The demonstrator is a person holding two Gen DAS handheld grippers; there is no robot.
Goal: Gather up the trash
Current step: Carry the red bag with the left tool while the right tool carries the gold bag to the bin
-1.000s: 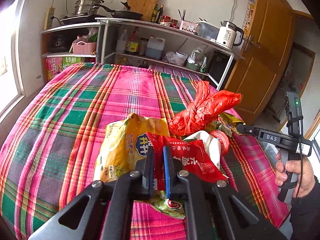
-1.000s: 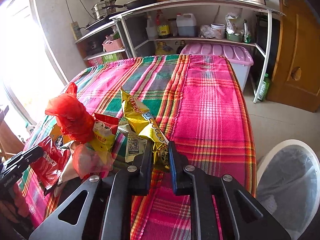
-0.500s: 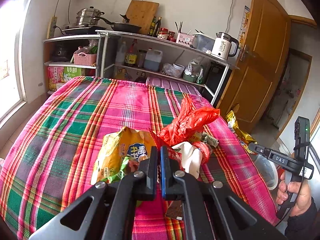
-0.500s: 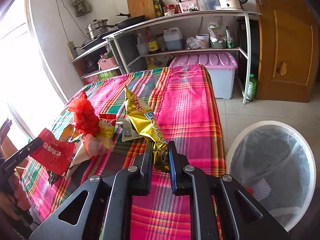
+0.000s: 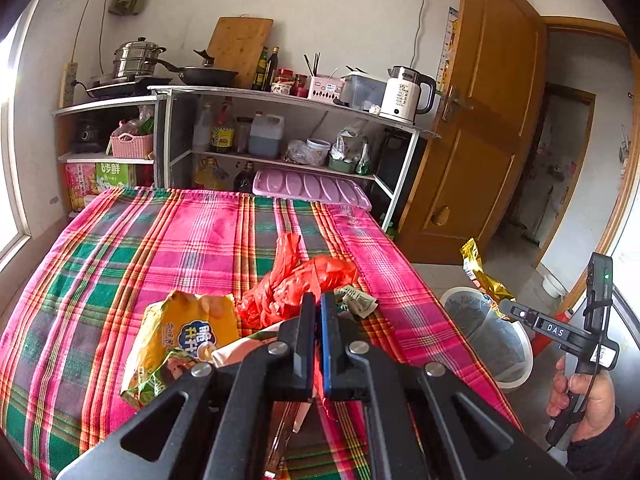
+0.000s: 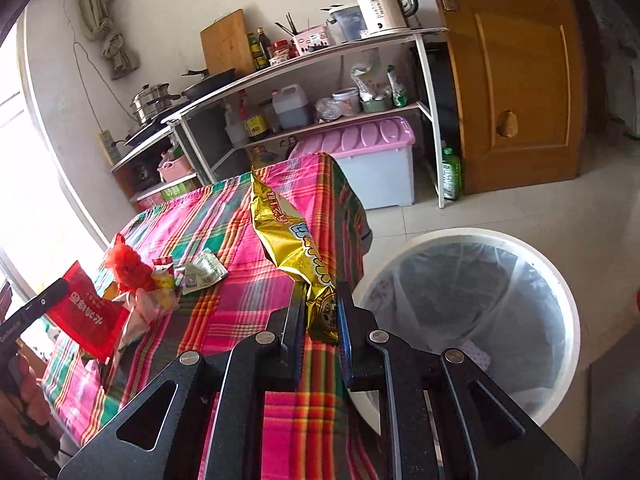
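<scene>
Progress partial: my right tongs point(image 6: 318, 316) clamped on gold wrapper point(image 6: 294, 248) beside bin point(image 6: 560, 292); left tongs point(image 5: 317, 340) clamped on red packet point(image 6: 90, 320); more wrappers left on desk point(image 5: 120, 248).

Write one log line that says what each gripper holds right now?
left gripper: shut on red wrapper | right gripper: shut on gold wrapper | white bin: on floor beside table

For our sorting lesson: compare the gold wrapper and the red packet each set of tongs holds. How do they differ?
The gold wrapper is shiny foil, long and crumpled; the red packet is flat and squarish with white lettering. The gold wrapper stands upward near the bin; the red packet hangs over the table. Both are pinched and lifted.
</scene>
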